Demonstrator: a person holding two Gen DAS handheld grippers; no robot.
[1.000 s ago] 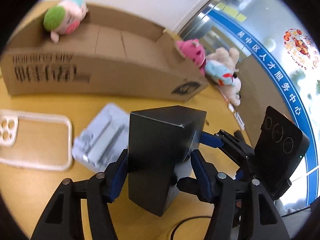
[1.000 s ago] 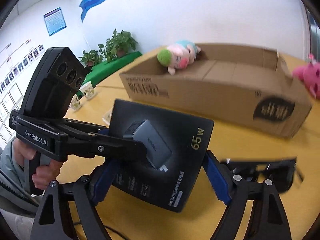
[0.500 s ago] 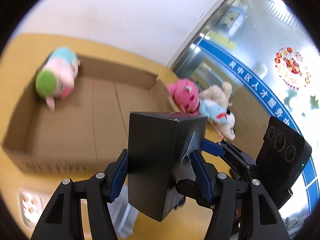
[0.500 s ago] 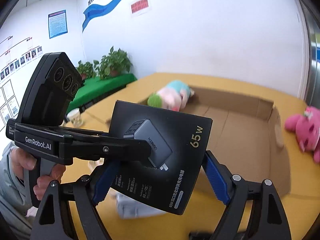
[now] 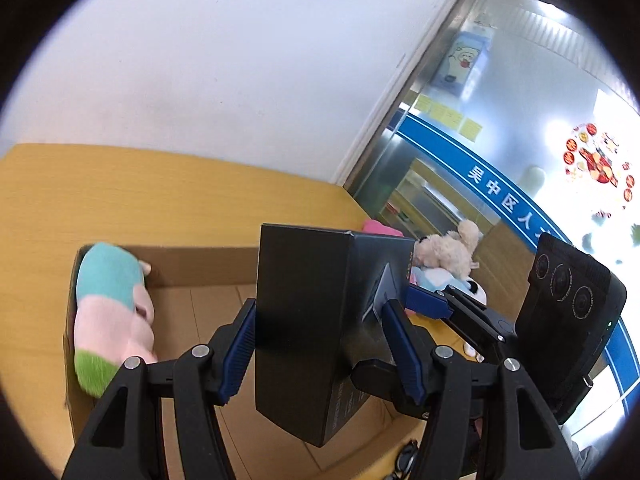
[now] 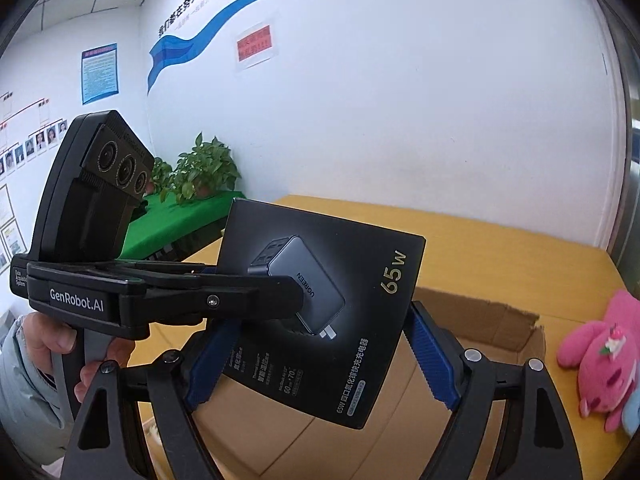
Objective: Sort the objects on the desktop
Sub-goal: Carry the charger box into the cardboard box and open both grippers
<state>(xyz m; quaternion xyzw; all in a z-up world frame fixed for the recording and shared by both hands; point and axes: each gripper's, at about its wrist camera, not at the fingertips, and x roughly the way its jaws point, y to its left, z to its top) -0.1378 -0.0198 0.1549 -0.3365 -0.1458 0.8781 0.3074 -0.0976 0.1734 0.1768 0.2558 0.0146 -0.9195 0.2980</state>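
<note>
A black charger box (image 5: 304, 320) marked 65 W (image 6: 320, 320) hangs in the air, gripped from two sides. My left gripper (image 5: 320, 350) is shut on its narrow faces, blue pads pressed against them. My right gripper (image 6: 320, 360) is shut on its left and right edges. Below and behind the charger box lies an open cardboard carton (image 5: 200, 266) (image 6: 480, 320). A pink, teal and green plush (image 5: 108, 304) rests in the carton's left end. In the right wrist view a hand (image 6: 56, 340) holds the left gripper's handle.
A pink plush (image 6: 600, 352) and a beige plush (image 5: 448, 248) lie on the yellow table (image 5: 140, 192) right of the carton. Dark glasses (image 5: 404, 456) show at the lower edge. A white wall and a glass door stand behind; potted plants (image 6: 208, 168) are far left.
Both grippers rose and moved forward with the charger box, from low over the table to above the carton. The phone case and grey tray dropped out of view.
</note>
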